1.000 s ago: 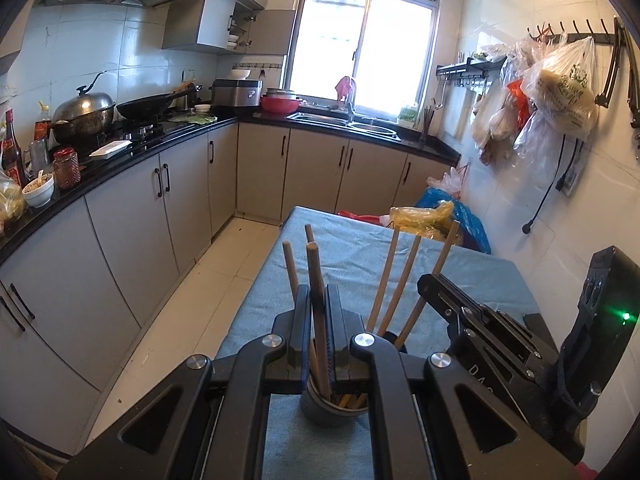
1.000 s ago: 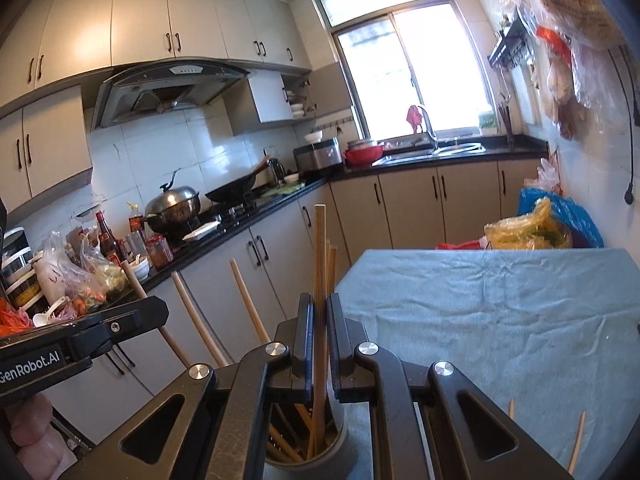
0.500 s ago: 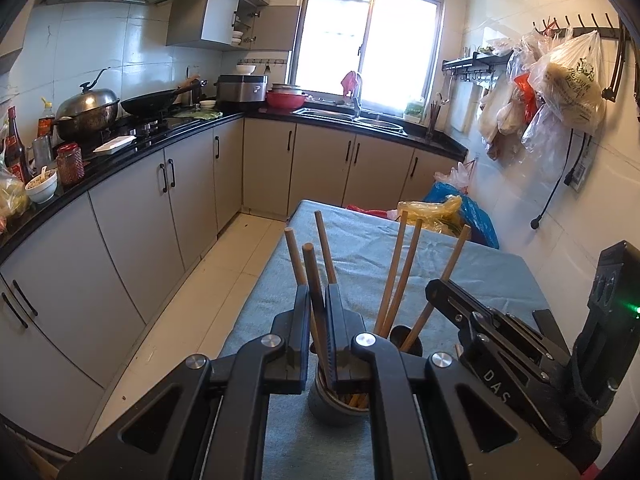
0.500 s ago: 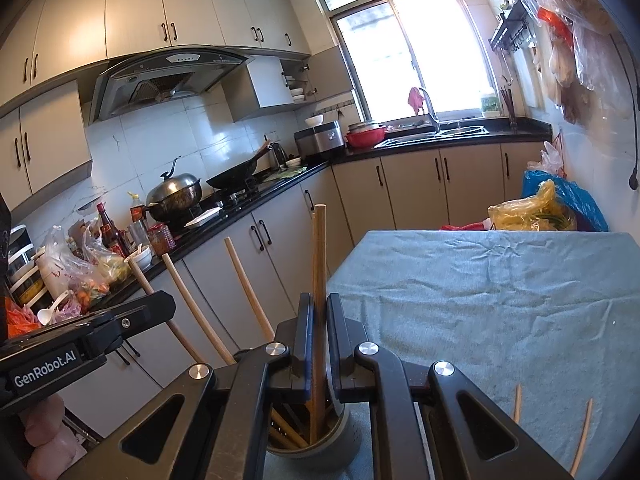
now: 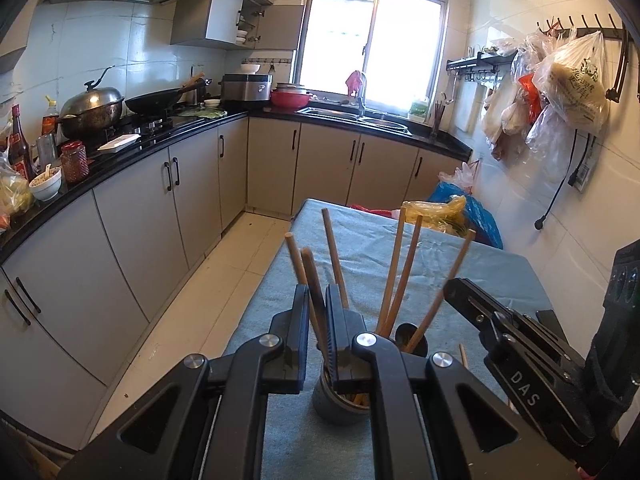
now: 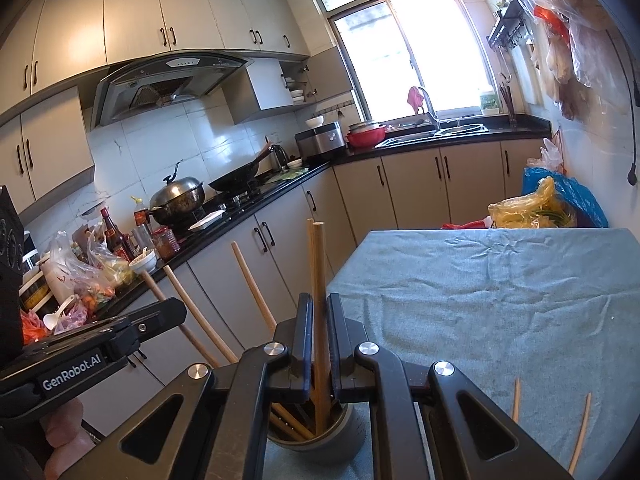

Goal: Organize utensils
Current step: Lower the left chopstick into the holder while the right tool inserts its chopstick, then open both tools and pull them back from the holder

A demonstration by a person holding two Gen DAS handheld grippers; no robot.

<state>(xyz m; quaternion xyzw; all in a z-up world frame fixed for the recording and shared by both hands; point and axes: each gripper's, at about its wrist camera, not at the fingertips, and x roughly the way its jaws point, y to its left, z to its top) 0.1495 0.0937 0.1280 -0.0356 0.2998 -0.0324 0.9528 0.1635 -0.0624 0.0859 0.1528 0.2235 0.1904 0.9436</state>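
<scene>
Bright daylight flooding from the window (image 5: 376, 40) at my twelve o'clock, panes blown out white, glare on the wall tiles (image 6: 160, 140), soft shadows under my tongs, heavy fisheye bending, black vignette corners, focus sharp throughout.

Wooden chopsticks (image 5: 394, 272) lean splayed in a grey holder cup (image 5: 336, 408); two chopsticks (image 6: 516, 400) lie on the cloth.

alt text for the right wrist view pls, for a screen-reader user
The right gripper has its jaws closed on an upright wooden chopstick whose lower end stands in a grey utensil cup holding more chopsticks. The cup sits on a blue-grey tablecloth, where two loose chopsticks lie at lower right. The left gripper and kitchen counters fill the left.
</scene>
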